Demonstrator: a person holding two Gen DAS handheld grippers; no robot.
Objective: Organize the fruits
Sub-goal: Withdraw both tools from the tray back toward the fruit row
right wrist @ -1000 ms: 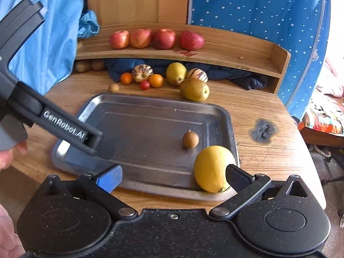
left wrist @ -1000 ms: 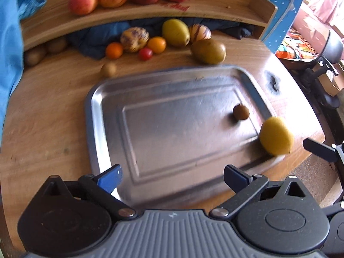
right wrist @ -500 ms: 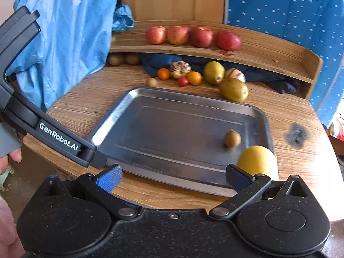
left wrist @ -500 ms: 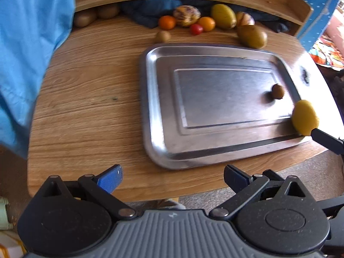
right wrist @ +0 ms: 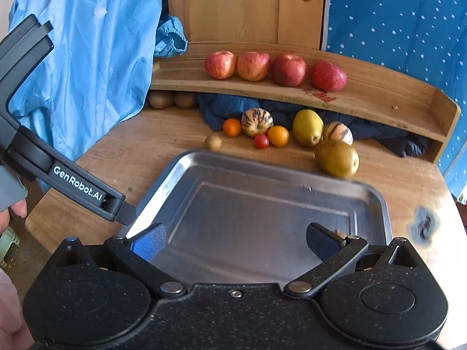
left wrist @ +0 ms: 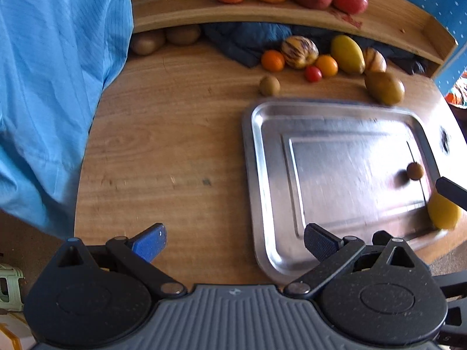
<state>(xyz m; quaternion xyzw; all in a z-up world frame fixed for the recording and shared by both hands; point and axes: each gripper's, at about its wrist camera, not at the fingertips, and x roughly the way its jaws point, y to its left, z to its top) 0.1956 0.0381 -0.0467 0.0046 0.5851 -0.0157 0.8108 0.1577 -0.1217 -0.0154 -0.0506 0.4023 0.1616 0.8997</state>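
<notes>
A steel tray point(left wrist: 254, 175) lies on the round wooden table. On its right side sit a small brown fruit point(left wrist: 414, 171) and, at the front right corner, a yellow fruit point(left wrist: 442, 211). My left gripper point(left wrist: 235, 240) is open and holds nothing, over the table's front edge left of the tray. My right gripper point(right wrist: 236, 239) is open over the tray point(right wrist: 262, 163) front; the yellow fruit is hidden in that view. One right fingertip point(left wrist: 451, 192) shows just above the yellow fruit. Several red apples point(right wrist: 271, 65) line the shelf.
Behind the tray lie oranges point(right wrist: 232, 127), striped melons point(right wrist: 256, 121), a cherry tomato point(right wrist: 260, 141), pears point(right wrist: 337, 157) and a kiwi point(right wrist: 212, 142). A blue garment point(left wrist: 52, 87) hangs at the left. A dark cloth point(left wrist: 248, 43) lies under the shelf. A burn mark point(right wrist: 423, 224) is at the right.
My left gripper has pulled back and to the left, off the tray. The right gripper has shifted, and the yellow fruit has left its view. Both stay open.
</notes>
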